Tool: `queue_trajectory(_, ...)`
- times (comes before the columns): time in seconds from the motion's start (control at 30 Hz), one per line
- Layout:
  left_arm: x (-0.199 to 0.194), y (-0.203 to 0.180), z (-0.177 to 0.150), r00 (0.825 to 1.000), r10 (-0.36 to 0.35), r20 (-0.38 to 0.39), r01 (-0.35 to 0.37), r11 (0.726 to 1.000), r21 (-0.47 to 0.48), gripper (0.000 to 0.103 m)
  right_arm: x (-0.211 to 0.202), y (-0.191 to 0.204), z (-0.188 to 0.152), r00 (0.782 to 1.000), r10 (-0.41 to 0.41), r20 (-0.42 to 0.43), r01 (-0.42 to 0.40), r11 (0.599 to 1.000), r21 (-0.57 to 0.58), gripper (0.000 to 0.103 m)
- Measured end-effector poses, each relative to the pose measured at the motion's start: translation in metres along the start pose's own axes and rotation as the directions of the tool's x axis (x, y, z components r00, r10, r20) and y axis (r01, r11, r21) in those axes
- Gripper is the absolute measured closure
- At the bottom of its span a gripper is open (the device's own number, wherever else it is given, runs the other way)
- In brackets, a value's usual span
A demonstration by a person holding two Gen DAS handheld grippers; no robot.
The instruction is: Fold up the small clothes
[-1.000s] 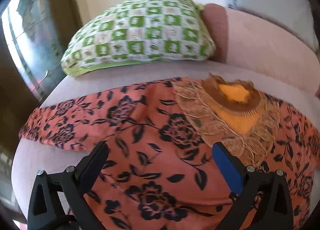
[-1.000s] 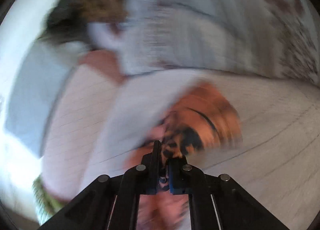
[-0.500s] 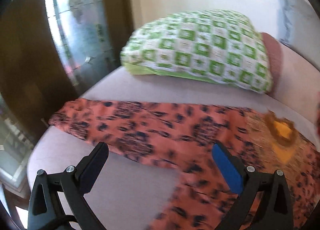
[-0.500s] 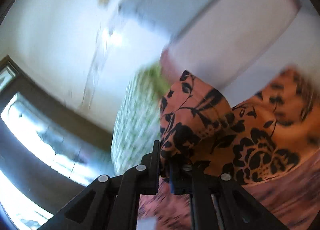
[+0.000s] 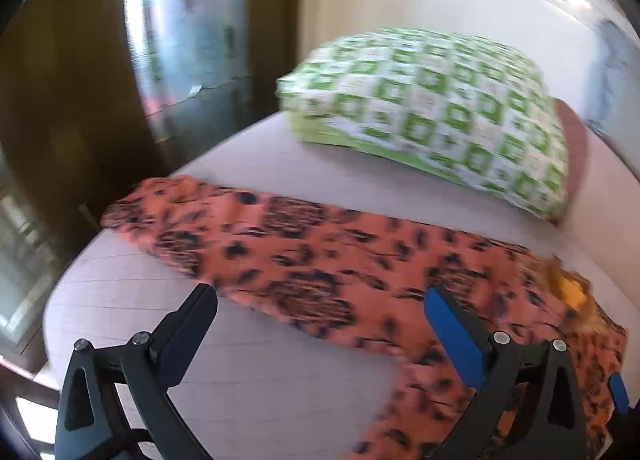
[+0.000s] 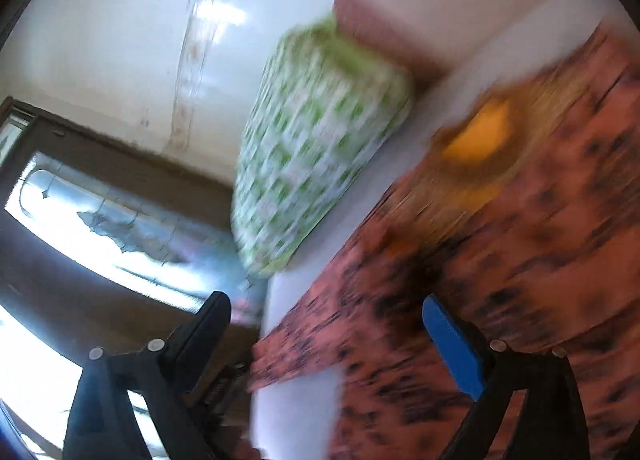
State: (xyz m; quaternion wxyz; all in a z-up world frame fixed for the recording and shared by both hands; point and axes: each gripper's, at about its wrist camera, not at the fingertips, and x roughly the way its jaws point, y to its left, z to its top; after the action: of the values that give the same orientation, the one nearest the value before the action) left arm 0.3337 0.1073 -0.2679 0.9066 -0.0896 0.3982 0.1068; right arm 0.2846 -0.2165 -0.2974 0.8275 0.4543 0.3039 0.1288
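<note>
An orange garment with a black flower print [image 5: 320, 260] lies spread on the pale bed, one sleeve stretched out to the left. Its yellow-and-brown neck trim [image 5: 572, 292] is at the right. My left gripper [image 5: 320, 312] is open and empty, just above the sleeve near the bed's left side. In the right wrist view the same garment [image 6: 500, 260] is blurred and tilted, with the neck trim [image 6: 480, 132] at upper right. My right gripper [image 6: 324, 324] is open and empty above the garment's edge.
A green-and-white checked pillow [image 5: 432, 108] lies at the head of the bed; it also shows in the right wrist view [image 6: 320, 140]. A pink cushion [image 5: 576, 148] sits behind it. A dark wooden window frame [image 5: 72, 100] stands left of the bed's edge.
My right gripper was shut on a fold of the garment and has let it go; its jaws now stand wide open. My left gripper has swung left toward the stretched-out sleeve.
</note>
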Motion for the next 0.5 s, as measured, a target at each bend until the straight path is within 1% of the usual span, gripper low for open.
queue_trajectory(0.03,0.000,-0.013,-0.003,1.000,-0.029,-0.001,0.029,0.999,0.016,0.000,-0.019,-0.012,0.007,0.997,-0.065,0.029,0.066,0.998,-0.021,0.018)
queue_trajectory(0.07,-0.001,-0.024,-0.005,0.999,-0.052,0.002,0.052,0.998,0.028,0.000,-0.030,-0.020,0.013,0.994,-0.103,0.042,0.104,0.994,-0.027,0.022)
queue_trajectory(0.13,-0.003,-0.048,-0.010,0.995,-0.097,0.009,0.096,0.993,0.064,0.000,-0.058,-0.048,0.020,0.982,-0.175,0.070,0.177,0.984,-0.014,0.033)
queue_trajectory(0.2,-0.005,-0.079,-0.018,0.991,-0.136,0.021,0.132,0.984,0.116,0.000,-0.077,-0.070,0.024,0.971,-0.219,0.095,0.220,0.975,0.004,0.037)
queue_trajectory(0.23,-0.005,-0.095,-0.022,0.989,-0.146,0.030,0.140,0.979,0.145,0.000,-0.087,-0.085,0.025,0.964,-0.239,0.111,0.238,0.971,0.022,0.037)
queue_trajectory(0.27,-0.004,-0.108,-0.026,0.989,-0.144,0.038,0.136,0.976,0.168,0.000,-0.090,-0.094,0.026,0.964,-0.240,0.116,0.237,0.971,0.041,0.037)
queue_trajectory(0.33,0.004,-0.140,-0.036,0.995,-0.098,0.032,0.088,0.970,0.228,0.000,-0.093,-0.115,0.029,0.969,-0.219,0.115,0.211,0.974,0.080,0.037)
queue_trajectory(0.4,0.013,-0.159,-0.043,0.997,-0.068,0.025,0.060,0.966,0.251,0.000,-0.089,-0.128,0.037,0.970,-0.215,0.115,0.203,0.973,0.108,0.037)
queue_trajectory(0.47,0.024,-0.175,-0.049,0.999,-0.013,0.038,0.002,0.961,0.275,0.000,-0.089,-0.135,0.047,0.978,-0.166,0.129,0.152,0.982,0.108,0.042)
queue_trajectory(0.5,0.029,-0.178,-0.052,0.999,0.025,0.046,-0.038,0.957,0.289,0.000,-0.087,-0.139,0.051,0.979,-0.148,0.143,0.133,0.985,0.110,0.044)
